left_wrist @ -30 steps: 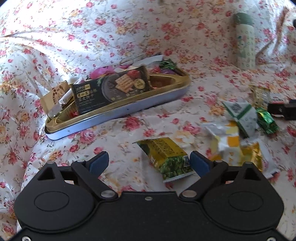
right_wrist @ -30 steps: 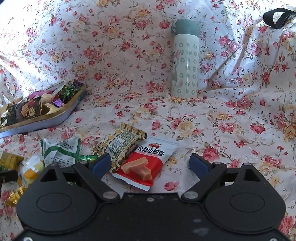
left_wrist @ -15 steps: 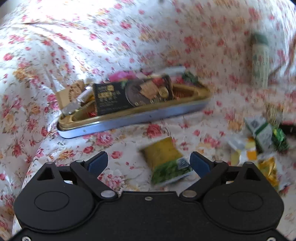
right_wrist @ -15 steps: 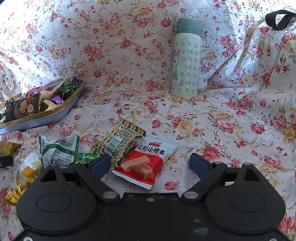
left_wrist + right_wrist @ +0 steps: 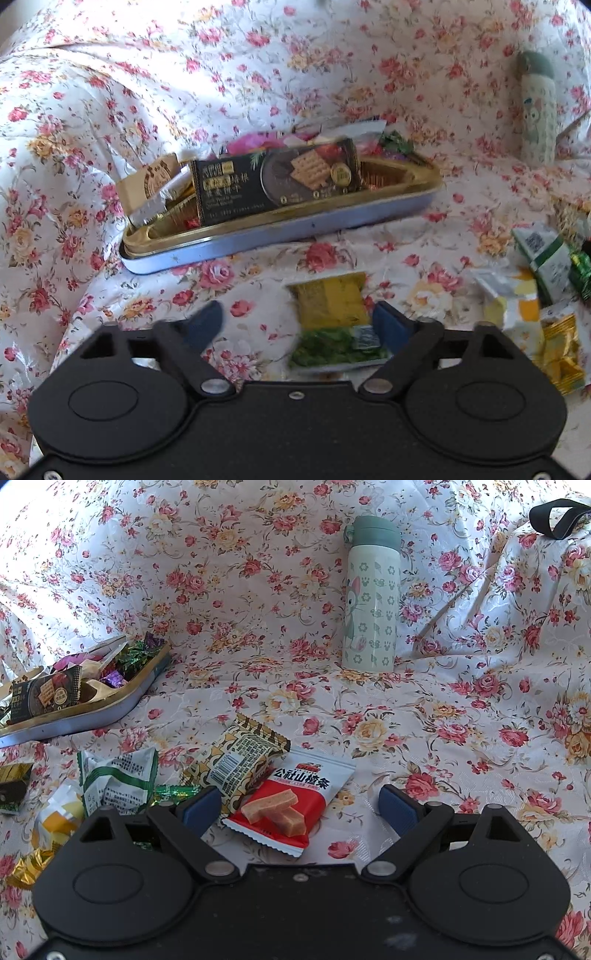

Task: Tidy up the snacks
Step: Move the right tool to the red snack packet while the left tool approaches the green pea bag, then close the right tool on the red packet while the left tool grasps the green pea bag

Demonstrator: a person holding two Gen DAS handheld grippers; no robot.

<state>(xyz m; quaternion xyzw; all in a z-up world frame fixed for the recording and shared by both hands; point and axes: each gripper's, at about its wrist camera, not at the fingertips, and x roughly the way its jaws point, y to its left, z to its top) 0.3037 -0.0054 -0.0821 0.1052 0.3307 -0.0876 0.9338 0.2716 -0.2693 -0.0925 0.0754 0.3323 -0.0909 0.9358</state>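
The left gripper (image 5: 297,323) is spread wide and held low over the floral cloth (image 5: 258,74), a yellow-green snack packet (image 5: 334,321) lying between its fingers against the right one; beyond it sits the blue tin tray (image 5: 280,236) heaped with sweets and a dark cracker box (image 5: 277,184). The right gripper (image 5: 301,806) is likewise spread, low and level over a red-and-white snack pouch (image 5: 295,801), which is overlapped by a patterned packet (image 5: 240,760). A green-striped wrapper (image 5: 118,779) lies left, a lidded bottle (image 5: 371,594) stands upright well beyond.

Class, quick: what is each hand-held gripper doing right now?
Left hand-held gripper: open, around yellow-green snack packet, not gripping.
Right hand-held gripper: open, above red-white snack packet.
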